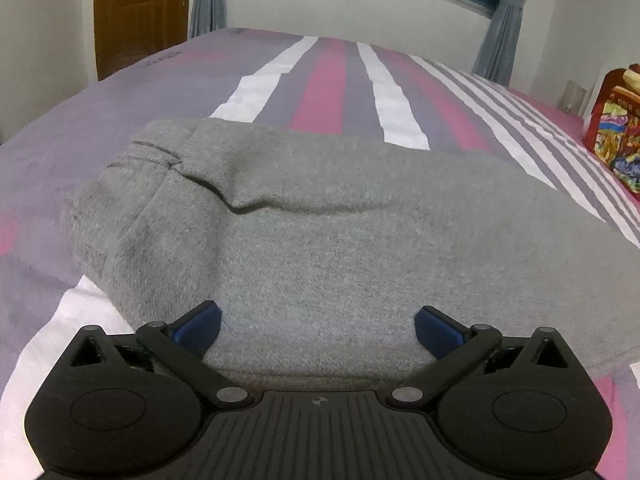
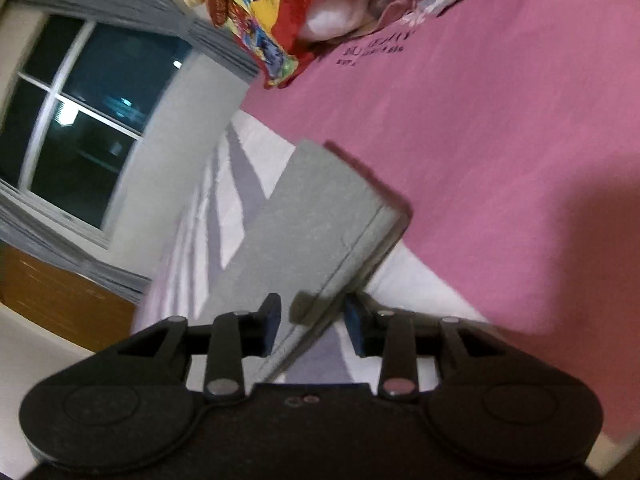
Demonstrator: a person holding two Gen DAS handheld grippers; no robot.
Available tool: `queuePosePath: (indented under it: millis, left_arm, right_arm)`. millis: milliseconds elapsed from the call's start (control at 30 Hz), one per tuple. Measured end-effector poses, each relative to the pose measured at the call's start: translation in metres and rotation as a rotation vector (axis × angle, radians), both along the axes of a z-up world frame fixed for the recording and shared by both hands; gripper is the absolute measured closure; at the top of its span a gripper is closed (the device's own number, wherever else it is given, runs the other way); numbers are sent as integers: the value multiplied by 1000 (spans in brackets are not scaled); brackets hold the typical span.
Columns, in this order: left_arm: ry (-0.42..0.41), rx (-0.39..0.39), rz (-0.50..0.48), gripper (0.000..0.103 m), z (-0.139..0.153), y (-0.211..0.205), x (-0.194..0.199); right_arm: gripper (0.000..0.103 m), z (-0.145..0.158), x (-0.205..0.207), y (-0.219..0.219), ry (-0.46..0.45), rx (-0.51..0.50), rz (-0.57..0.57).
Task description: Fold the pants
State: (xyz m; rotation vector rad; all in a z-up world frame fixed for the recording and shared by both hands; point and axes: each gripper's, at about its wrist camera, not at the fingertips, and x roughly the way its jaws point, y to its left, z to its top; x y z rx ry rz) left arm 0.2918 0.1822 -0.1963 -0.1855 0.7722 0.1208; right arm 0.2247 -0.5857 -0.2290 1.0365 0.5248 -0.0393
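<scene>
**Grey pants lying folded on the striped bed, both sets of fingers apart**

Through the left wrist camera I see the grey pants [image 1: 320, 220] lying in a thick folded bundle on the bed [image 1: 48, 168], whose cover runs in purple, pink and white stripes. The waistband end with its stitched seams sits toward the left of that view, and a soft crease crosses the upper layer. My left gripper [image 1: 318, 330] hovers over the near edge of the bundle with its blue fingers [image 1: 200, 328] spread wide; cloth shows between them, but neither one presses on it.

The right wrist camera is rolled steeply, so the room looks tilted and somewhat blurred. There the right gripper [image 2: 312, 322] has its fingers [image 2: 271, 320] partly apart, and a folded edge of the pants [image 2: 320, 216] runs up between them. There is a gap on each side of the cloth, so I read no pinch.

A red and yellow printed bag [image 2: 256, 28] rests on the pink part of the cover, well apart from the pants. A dark window [image 2: 80, 120] with grey curtains [image 2: 132, 4] and a brown door [image 1: 140, 16] stand beyond the bed.
</scene>
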Motion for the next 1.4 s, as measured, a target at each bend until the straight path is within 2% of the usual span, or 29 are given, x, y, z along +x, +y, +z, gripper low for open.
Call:
queuePosePath:
  millis: [33, 67, 133, 167, 200, 233, 367, 400, 467, 533, 567, 633, 933, 1067, 1200, 1267, 1400]
  left_arm:
    - [-3, -2, -2, 0, 0, 1, -1]
    - [-6, -3, -4, 0, 0, 1, -2]
    - [-10, -5, -8, 0, 0, 2, -3]
    - [-10, -4, -9, 0, -1, 2, -3]
    - [-11, -4, -9, 0, 0, 2, -3]
    - [-11, -4, -9, 0, -1, 2, -3]
    - [-13, 2, -7, 0, -1, 0, -3]
    - [-14, 2, -8, 0, -2, 0, -3]
    - [-15, 2, -9, 0, -2, 0, -2]
    - [-14, 3, -10, 0, -2, 0, -2]
    - [-13, 3, -11, 0, -2, 0, -2]
    - [-12, 3, -12, 0, -2, 0, -2]
    - [-31, 17, -1, 0, -5, -3, -4]
    - [-52, 18, 2, 0, -7, -3, -7]
    - [-64, 19, 2, 0, -7, -4, -10]
    - [-65, 18, 0, 0, -7, -4, -10]
    - [-73, 16, -4, 0, -8, -4, -12]
  right_arm:
    - [69, -3, 1, 1, -34, 5, -3]
    - [70, -4, 2, 1, -86, -1, 61]
    - [72, 2, 3, 4, -139, -17, 63]
    - [78, 9, 5, 6, -164, -45, 65]
    - [89, 17, 4, 9, -186, -71, 73]
    - [93, 29, 6, 12, -205, -111, 84]
    - [94, 73, -1, 13, -320, -196, 76]
    - [95, 76, -5, 11, -325, -216, 66]
    - [95, 64, -4, 5, -261, -269, 41]
    - [95, 27, 10, -5, -42, -265, 33]
    - [95, 8, 14, -8, 27, -228, 40]
    - [94, 7, 10, -8, -8, -214, 14]
    - [95, 9, 13, -7, 14, -177, 11]
    - [92, 23, 22, -2, 33, -223, 23]
    - [94, 38, 14, 2, -46, -278, 28]
    - [93, 23, 22, -1, 58, -276, 32]
    - [93, 18, 26, 0, 78, -265, 12]
